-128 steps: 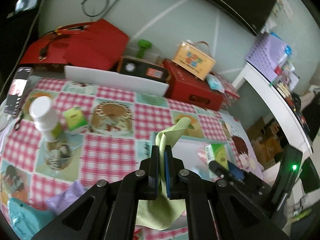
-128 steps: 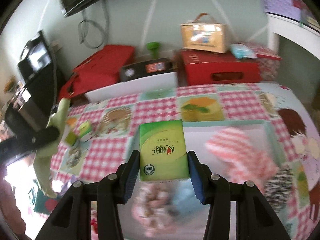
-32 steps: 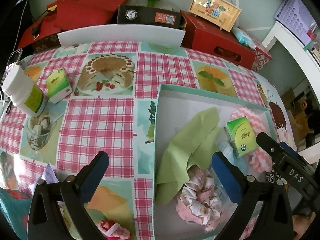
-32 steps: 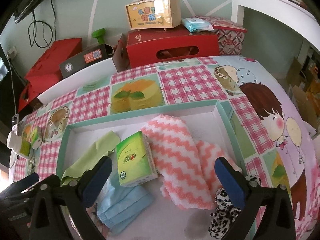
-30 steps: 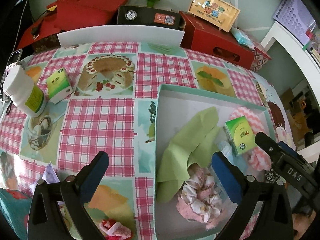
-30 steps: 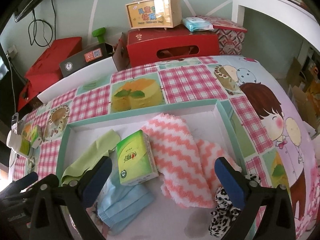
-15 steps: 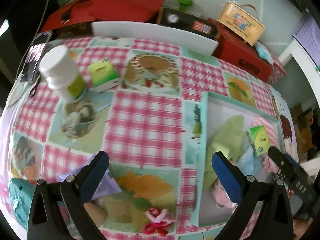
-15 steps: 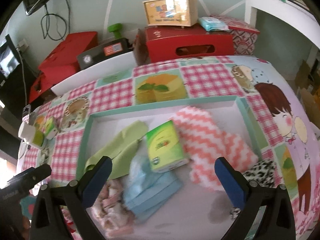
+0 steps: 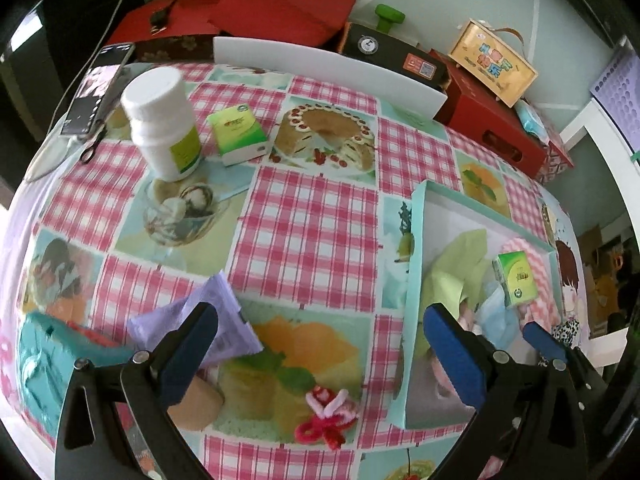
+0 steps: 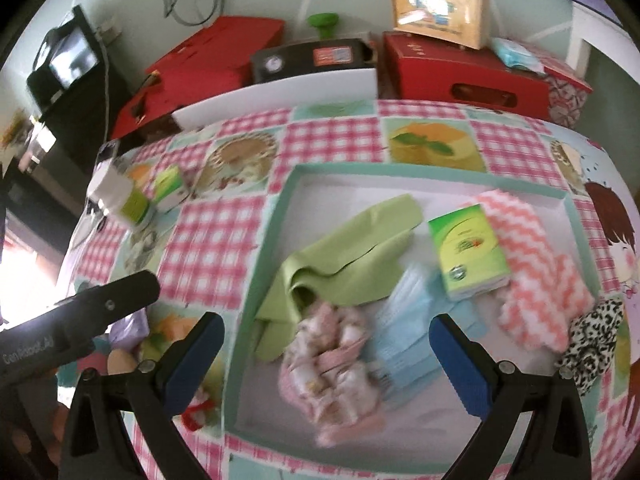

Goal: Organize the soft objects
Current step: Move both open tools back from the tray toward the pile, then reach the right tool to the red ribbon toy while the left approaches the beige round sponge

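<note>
A shallow teal-rimmed tray (image 10: 276,216) (image 9: 416,240) holds a green cloth (image 10: 348,248), a pink scrunchie (image 10: 332,364), blue masks (image 10: 412,320), a green tissue pack (image 10: 468,252) and a pink zigzag towel (image 10: 536,264). My right gripper (image 10: 328,356) hangs open above the tray's front. My left gripper (image 9: 320,348) is open over the tablecloth left of the tray. Near it lie a purple packet (image 9: 216,320), a red-pink pipe-cleaner bow (image 9: 324,420), a tan round sponge (image 9: 196,404) and a teal soft item (image 9: 44,360).
A white bottle (image 9: 164,120) and a second green tissue pack (image 9: 238,134) stand at the far left of the checked tablecloth (image 9: 312,232). A leopard-print scrunchie (image 10: 592,344) lies right of the tray. Red boxes (image 10: 460,72) and a white board (image 9: 328,68) line the back edge.
Both grippers let go of the green cloth and tissue pack, which now lie in the tray. The left gripper has swung left over the purple packet and bow; the right has shifted left too.
</note>
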Demonstrator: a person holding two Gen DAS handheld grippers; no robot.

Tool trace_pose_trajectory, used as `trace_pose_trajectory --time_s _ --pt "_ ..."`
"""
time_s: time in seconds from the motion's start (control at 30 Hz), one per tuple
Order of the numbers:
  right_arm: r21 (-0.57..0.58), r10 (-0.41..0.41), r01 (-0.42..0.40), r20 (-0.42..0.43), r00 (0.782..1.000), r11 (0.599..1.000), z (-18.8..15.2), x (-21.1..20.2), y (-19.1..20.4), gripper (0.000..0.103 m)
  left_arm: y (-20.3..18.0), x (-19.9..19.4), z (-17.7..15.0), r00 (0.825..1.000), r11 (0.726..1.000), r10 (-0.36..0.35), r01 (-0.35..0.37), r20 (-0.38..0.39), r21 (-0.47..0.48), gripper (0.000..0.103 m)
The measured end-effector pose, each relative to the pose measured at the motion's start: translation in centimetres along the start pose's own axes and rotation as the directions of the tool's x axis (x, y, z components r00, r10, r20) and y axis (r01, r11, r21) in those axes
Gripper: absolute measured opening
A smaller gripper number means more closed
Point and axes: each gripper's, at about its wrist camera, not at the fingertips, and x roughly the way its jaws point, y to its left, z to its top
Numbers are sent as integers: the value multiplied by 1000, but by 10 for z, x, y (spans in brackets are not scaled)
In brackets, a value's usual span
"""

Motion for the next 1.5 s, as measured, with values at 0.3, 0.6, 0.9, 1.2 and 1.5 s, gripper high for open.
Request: trace_pose_trajectory --time_s 0.3,0.6,0.9,1.2,1.5 --pt "-37 29 -29 -5 1000 999 -24 -10 17 103 15 -15 -33 999 999 -14 16 29 -46 102" --pt "-46 24 -24 -1 1000 999 -46 -22 20 103 35 -24 -68 999 993 -29 33 38 -110 102" --pt "-65 17 -18 -12 1000 998 -64 -27 21 103 55 -30 -89 999 985 4 3 41 -171 100" --pt "-150 36 -29 41 999 988 -69 -39 36 103 72 -29 -99 999 971 17 -10 28 -238 88" --pt "-318 129 -110 40 991 942 -78 -34 78 100 85 -23 -102 999 949 42 -37 10 -312 88"
